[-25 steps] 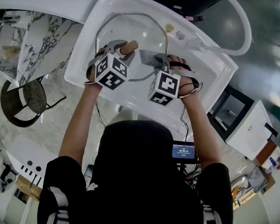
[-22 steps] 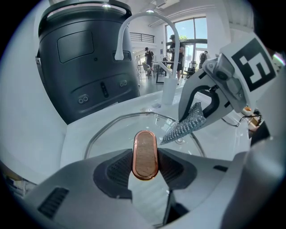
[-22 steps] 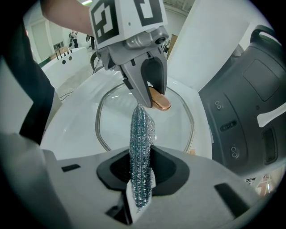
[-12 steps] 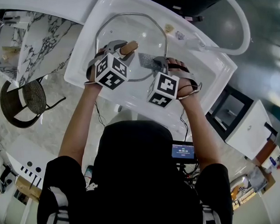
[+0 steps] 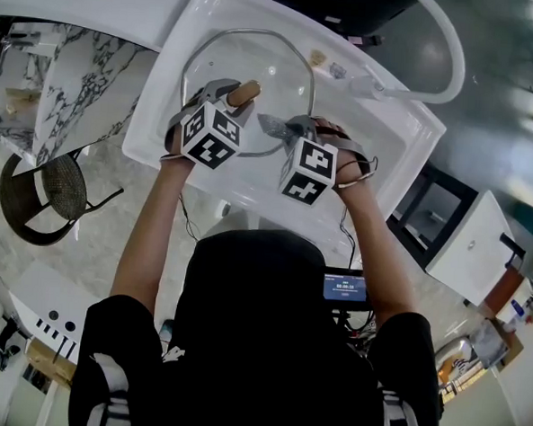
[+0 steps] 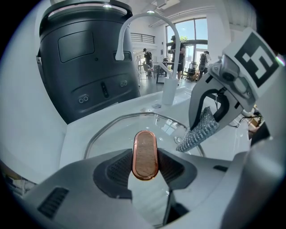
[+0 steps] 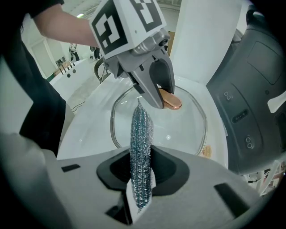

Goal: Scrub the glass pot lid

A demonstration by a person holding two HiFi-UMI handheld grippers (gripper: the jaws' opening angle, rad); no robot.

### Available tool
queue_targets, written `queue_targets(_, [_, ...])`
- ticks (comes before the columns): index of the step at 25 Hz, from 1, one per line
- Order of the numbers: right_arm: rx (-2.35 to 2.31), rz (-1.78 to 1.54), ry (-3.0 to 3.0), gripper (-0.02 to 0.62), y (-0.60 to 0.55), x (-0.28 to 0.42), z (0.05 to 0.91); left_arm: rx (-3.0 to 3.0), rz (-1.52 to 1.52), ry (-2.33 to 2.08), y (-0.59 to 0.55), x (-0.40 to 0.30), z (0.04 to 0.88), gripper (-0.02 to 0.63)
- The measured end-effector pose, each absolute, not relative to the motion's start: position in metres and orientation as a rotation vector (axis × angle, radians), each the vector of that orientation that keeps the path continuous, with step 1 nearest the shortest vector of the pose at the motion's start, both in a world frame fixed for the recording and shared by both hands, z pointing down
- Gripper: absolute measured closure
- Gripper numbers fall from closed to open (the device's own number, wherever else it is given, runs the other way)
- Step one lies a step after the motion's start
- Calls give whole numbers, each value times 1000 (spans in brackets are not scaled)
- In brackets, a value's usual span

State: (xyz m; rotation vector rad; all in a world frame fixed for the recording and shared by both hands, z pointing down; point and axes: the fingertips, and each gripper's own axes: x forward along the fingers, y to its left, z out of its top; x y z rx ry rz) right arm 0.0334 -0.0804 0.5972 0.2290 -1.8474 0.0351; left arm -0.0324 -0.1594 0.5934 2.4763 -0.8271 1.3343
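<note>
A glass pot lid (image 5: 268, 68) with a metal rim lies in the white sink (image 5: 166, 93). My left gripper (image 5: 235, 93) is shut on the lid's copper-rimmed wooden handle (image 6: 145, 154), which sits squeezed between both pads. That handle (image 7: 170, 100) also shows in the right gripper view under the left gripper's jaws. My right gripper (image 5: 285, 125) is shut on a silvery blue scrubbing pad (image 7: 140, 154), held on edge above the lid's glass (image 7: 176, 129). In the left gripper view the pad (image 6: 199, 132) hangs at the right of the lid (image 6: 120, 129).
A white faucet (image 5: 438, 60) arches over the sink's far right corner. A small tan scrap (image 5: 318, 57) lies on the basin beyond the lid. A dark rounded appliance (image 6: 85, 58) stands behind the sink. A marble-topped surface (image 5: 72, 79) is on the left.
My right gripper with the scrubbing pad has slid a little to the left across the lid. The left gripper has kept its hold on the handle.
</note>
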Motion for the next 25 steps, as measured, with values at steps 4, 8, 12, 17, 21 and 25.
queue_targets(4, [215, 136, -1863, 522, -76, 33, 597, 2464, 1304, -836, -159, -32, 594, 437])
queue_targets(8, [232, 212, -1878, 523, -75, 36, 594, 2464, 1257, -861, -160, -29, 591, 437])
queue_targets(12, [278, 245, -1893, 523, -80, 39, 584, 2474, 1242, -871, -161, -29, 583, 436])
queue_targets(17, [324, 308, -1928, 523, -80, 39, 568, 2504, 1169, -900, -160, -30, 565, 436])
queue_targets(21, [412, 304, -1966, 523, -86, 39, 553, 2522, 1132, -956, -161, -34, 545, 436])
queue_targets(25, [505, 303, -2011, 525, -89, 39, 535, 2552, 1080, -981, -154, -34, 520, 439])
